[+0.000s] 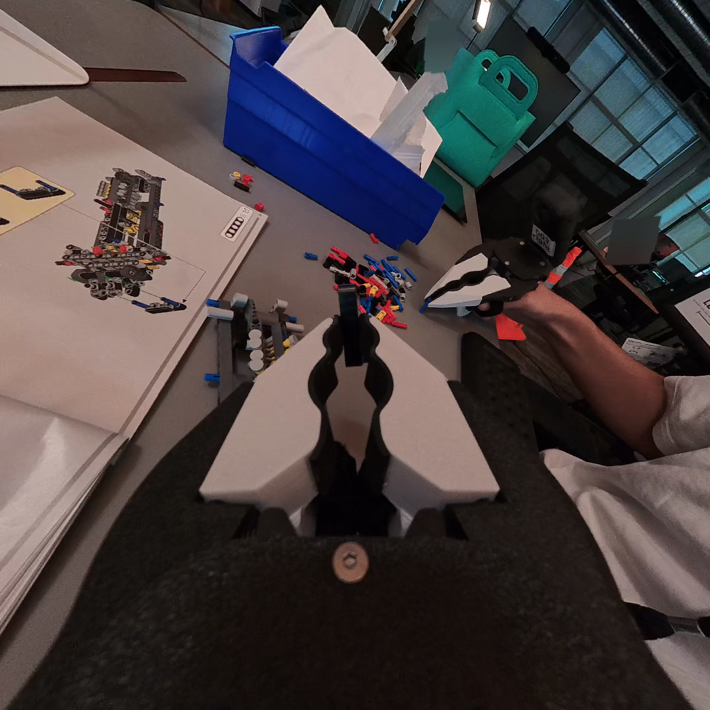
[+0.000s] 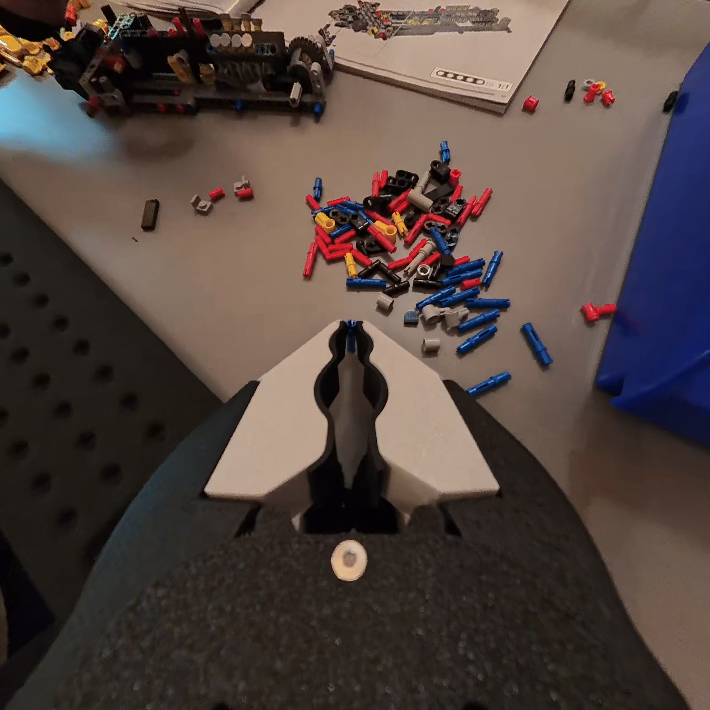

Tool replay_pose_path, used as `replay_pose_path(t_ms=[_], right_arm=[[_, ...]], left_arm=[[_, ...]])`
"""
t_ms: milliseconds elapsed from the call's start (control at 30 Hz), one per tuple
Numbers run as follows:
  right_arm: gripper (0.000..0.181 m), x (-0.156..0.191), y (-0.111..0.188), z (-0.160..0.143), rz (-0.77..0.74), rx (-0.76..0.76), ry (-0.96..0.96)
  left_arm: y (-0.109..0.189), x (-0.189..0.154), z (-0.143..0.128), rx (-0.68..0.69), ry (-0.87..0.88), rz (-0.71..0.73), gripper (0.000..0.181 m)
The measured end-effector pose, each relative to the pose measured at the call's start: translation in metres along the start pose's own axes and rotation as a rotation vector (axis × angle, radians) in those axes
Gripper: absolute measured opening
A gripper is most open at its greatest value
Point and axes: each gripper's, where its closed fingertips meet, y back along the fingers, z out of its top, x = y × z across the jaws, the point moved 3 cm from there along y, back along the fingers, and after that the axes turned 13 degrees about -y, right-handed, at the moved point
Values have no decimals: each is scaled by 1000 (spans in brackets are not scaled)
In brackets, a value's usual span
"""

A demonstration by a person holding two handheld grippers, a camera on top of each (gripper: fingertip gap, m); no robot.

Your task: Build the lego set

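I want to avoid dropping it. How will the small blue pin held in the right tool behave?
The blue pin is probably light and stiff, like the plastic pins in the pile. Only the very tips of the right tool pinch it, so it may twist or slip. It looks round, so it would likely roll if dropped.

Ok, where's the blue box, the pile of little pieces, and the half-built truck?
blue box (image 1: 307, 146), left wrist view, its long side wall.
pile of little pieces (image 2: 403, 238), right wrist view, pile's middle.
half-built truck (image 2: 199, 69), right wrist view, its dark body.

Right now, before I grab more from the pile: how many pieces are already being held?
2. A dark bar sits clamped in the jaws of the left gripper, and a blue peg is pinched at the tip of the right gripper.
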Motion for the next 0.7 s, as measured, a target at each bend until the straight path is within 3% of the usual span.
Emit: replay_pose_path(t_ms=[700], right_arm=[[10,1,3,-8,-59,45,82]], left_arm=[[0,-4,1,8,-24,-5,6]])
